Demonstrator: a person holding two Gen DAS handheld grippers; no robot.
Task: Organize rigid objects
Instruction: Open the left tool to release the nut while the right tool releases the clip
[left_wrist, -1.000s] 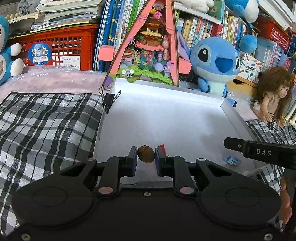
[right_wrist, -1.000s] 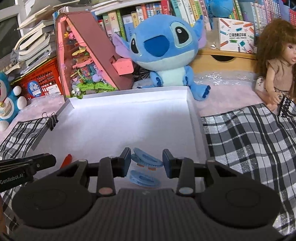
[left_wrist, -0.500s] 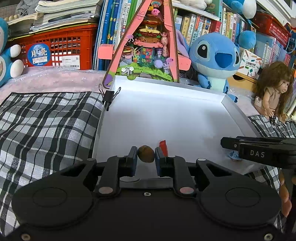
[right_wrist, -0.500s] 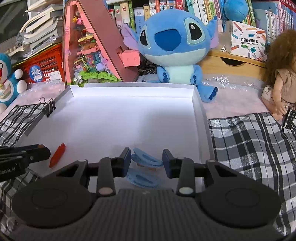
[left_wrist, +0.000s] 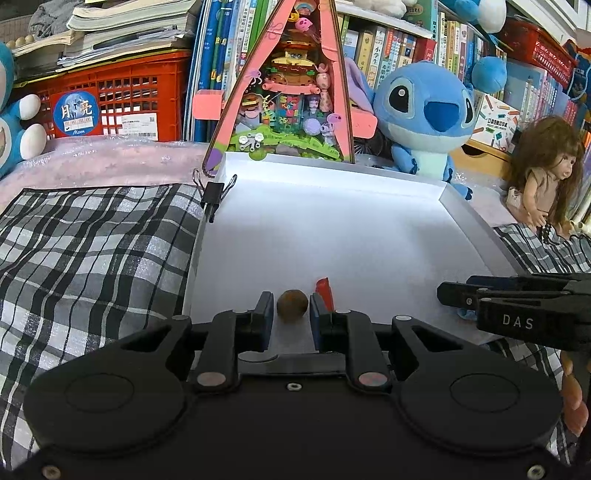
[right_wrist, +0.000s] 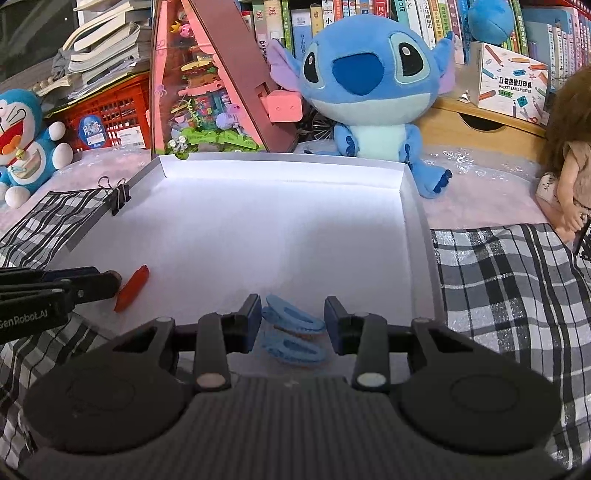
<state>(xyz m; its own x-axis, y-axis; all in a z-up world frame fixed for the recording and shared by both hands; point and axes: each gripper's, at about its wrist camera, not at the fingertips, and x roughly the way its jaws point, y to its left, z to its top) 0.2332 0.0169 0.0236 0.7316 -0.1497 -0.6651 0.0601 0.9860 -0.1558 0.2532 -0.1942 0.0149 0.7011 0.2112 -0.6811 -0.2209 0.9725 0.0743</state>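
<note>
On the plaid cloth (left_wrist: 92, 240) sits a white tray (right_wrist: 280, 166); along its near edge lie a red piece (right_wrist: 132, 287), long axis running away and slightly right, and a brown nut (left_wrist: 292, 302). Only the left view shows the nut, between the left gripper's (left_wrist: 291, 308) narrowly parted fingers without clear contact. Only the right view shows two blue clips (right_wrist: 293, 332), lying crosswise between the right gripper's (right_wrist: 292, 319) wider-spread fingers, ungrasped.

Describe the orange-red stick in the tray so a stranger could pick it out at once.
Find the big white tray in front of the blue plush toy. Near its front left corner lies the orange-red stick, flat on the floor. It is long and thin, unlike the round brown ball beside it.
</note>
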